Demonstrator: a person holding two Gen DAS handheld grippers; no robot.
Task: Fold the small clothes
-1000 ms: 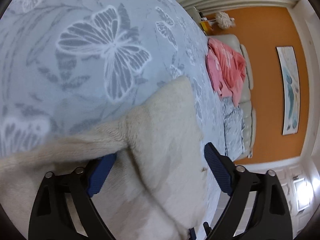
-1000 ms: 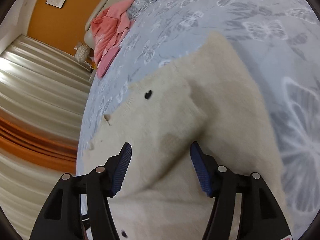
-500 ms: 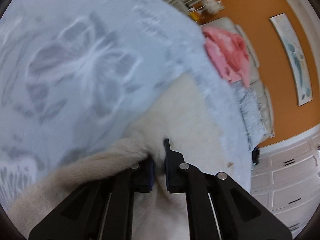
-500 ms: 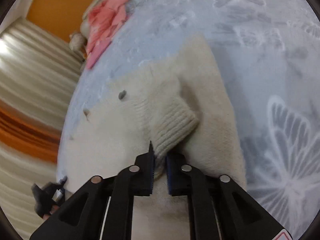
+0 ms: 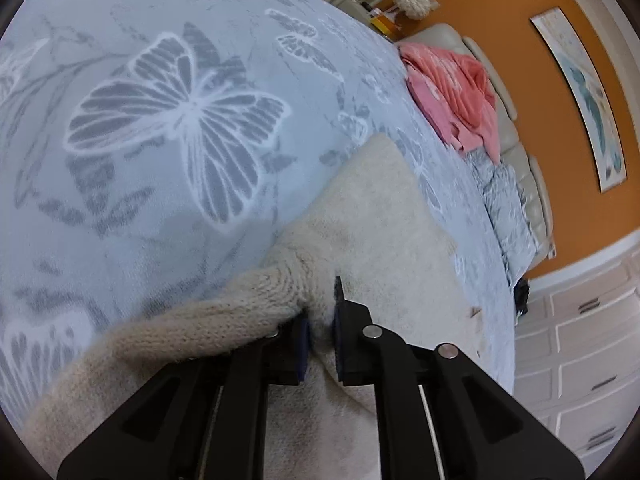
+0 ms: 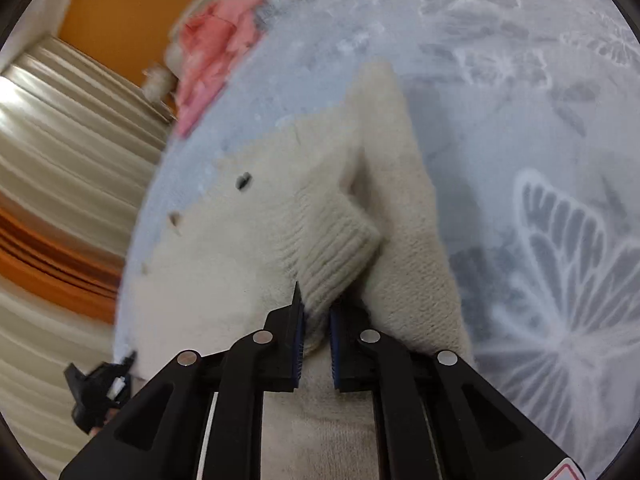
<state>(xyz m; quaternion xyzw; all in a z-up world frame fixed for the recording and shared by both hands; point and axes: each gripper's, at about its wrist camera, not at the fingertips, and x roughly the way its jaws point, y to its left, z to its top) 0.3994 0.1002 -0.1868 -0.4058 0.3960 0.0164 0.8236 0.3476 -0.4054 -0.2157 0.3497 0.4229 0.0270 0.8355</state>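
Note:
A small cream knit cardigan (image 5: 372, 224) lies on a grey-blue butterfly-print blanket (image 5: 168, 120). My left gripper (image 5: 320, 332) is shut on a bunched fold of the cardigan where a sleeve (image 5: 192, 328) meets the body. In the right wrist view the cardigan (image 6: 248, 240) shows a dark button (image 6: 243, 181), and my right gripper (image 6: 317, 328) is shut on the ribbed cuff (image 6: 336, 252) of a sleeve folded over the body. The other gripper (image 6: 98, 392) shows at the lower left of that view.
A pink garment (image 5: 452, 92) lies on a cream sofa (image 5: 520, 152) beyond the blanket's far edge, also in the right wrist view (image 6: 216, 52). An orange wall (image 5: 520, 40), curtains (image 6: 60, 160) and white drawers (image 5: 580, 360) surround the area.
Both grippers were open a second ago and have closed on the cardigan, the left on the fold by the sleeve, the right on the ribbed cuff. Both have lifted slightly.

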